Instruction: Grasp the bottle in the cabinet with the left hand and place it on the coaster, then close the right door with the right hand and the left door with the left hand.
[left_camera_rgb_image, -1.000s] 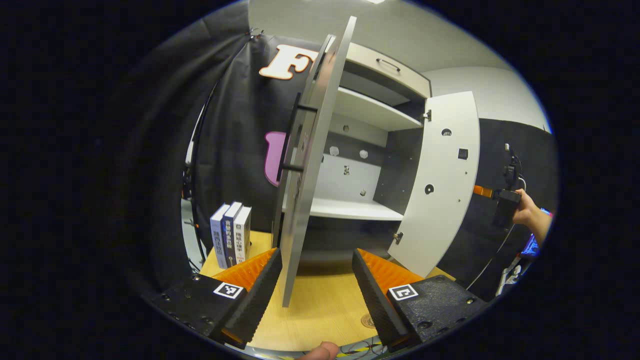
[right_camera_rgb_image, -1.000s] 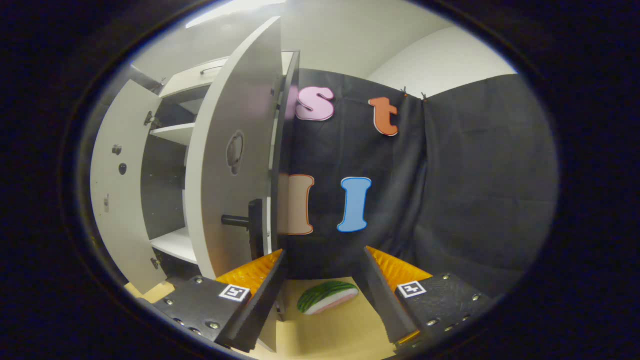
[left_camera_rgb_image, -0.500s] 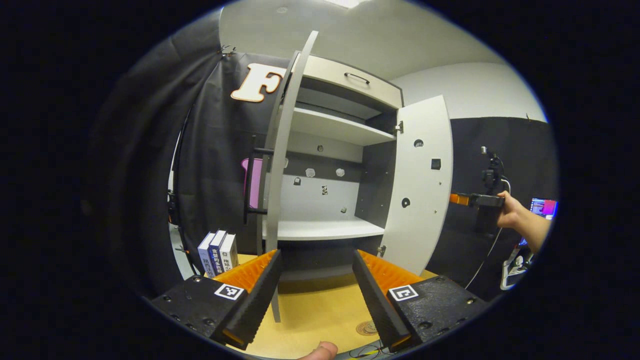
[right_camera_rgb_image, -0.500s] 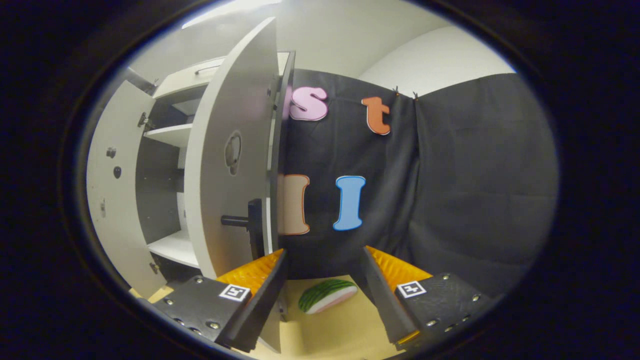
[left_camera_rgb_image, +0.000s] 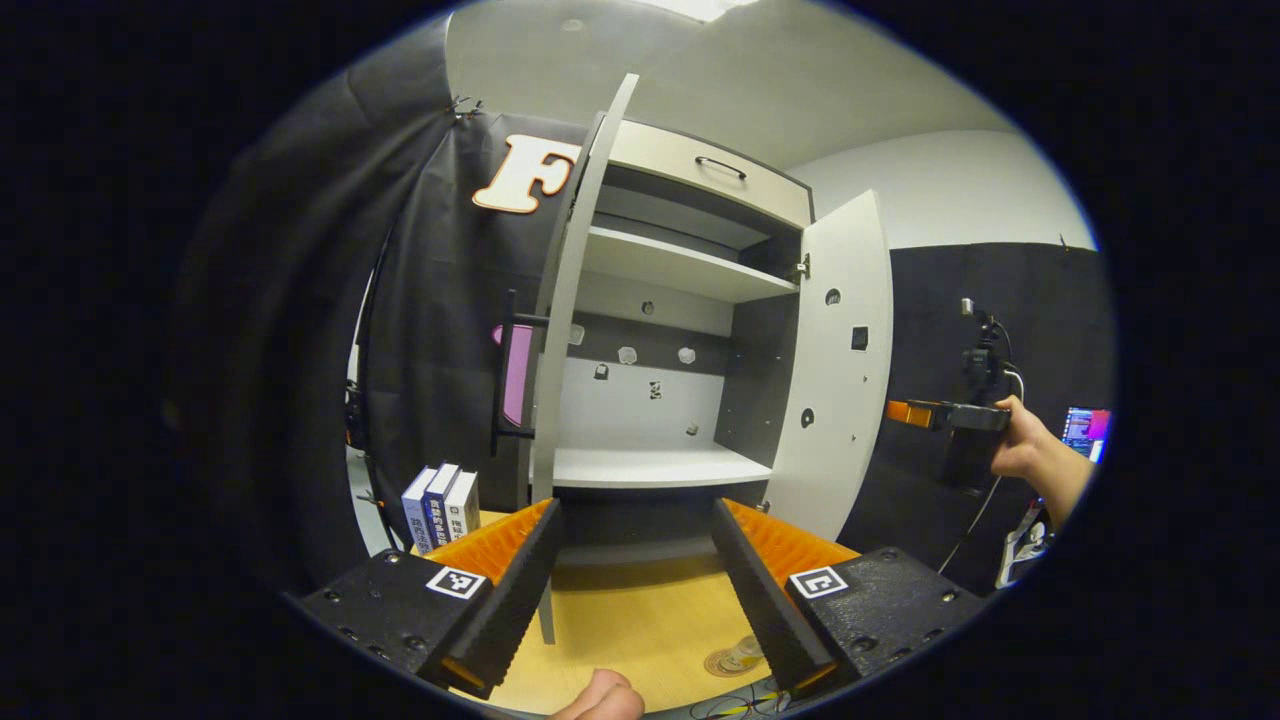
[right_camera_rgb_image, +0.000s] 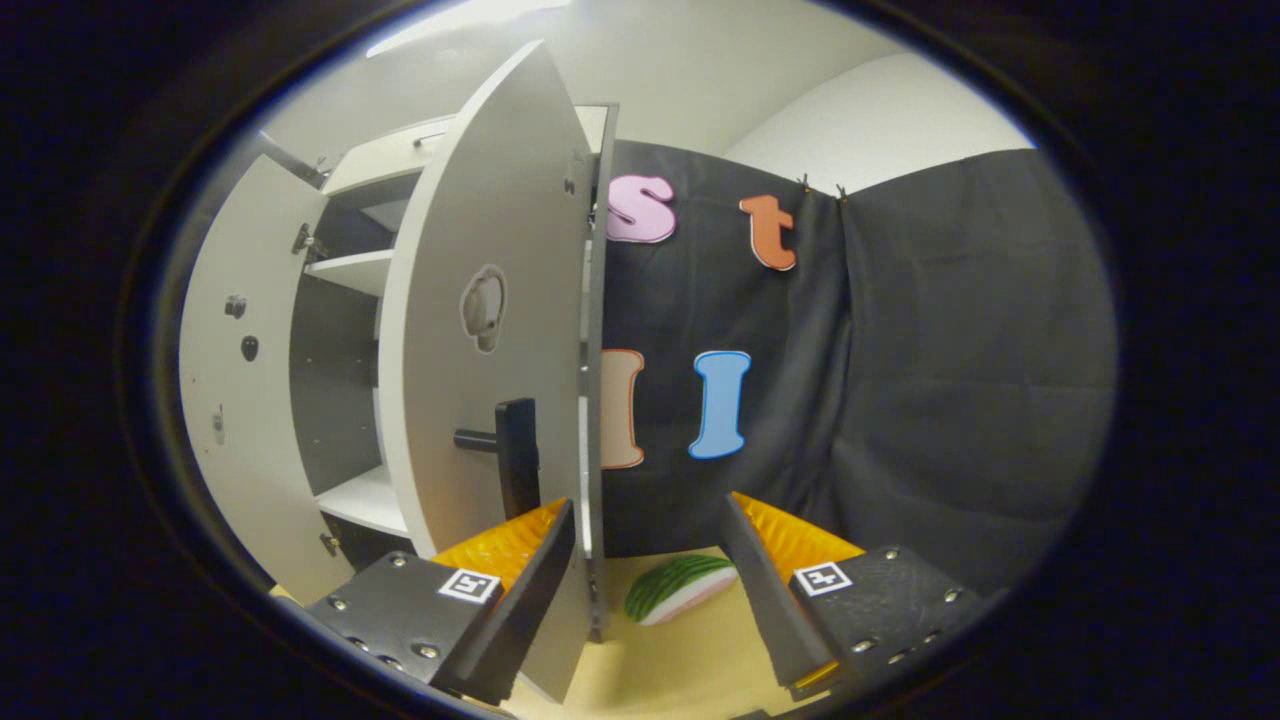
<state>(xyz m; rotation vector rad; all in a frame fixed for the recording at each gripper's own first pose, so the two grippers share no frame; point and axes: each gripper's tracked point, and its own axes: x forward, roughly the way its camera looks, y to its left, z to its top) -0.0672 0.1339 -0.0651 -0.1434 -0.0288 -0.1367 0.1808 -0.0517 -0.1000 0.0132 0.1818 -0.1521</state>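
Right door (right_camera_rgb_image: 480, 330), a pale grey flat cabinet panel left of centre, could swing past the spread-fingered, empty right gripper (right_camera_rgb_image: 648, 585) at its edge; left gripper (left_camera_rgb_image: 632, 585) also gapes empty.

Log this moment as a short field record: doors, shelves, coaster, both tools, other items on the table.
left door: open, nearly edge-on in the left gripper view
right door: open
shelves: no bottle seen on them
coaster: on the table, nothing seen on it, partly hidden
left tool: open, empty, facing the cabinet
right tool: open, empty, beside the right door's outer face
books: upright, left of the cabinet
watermelon slice: on the table
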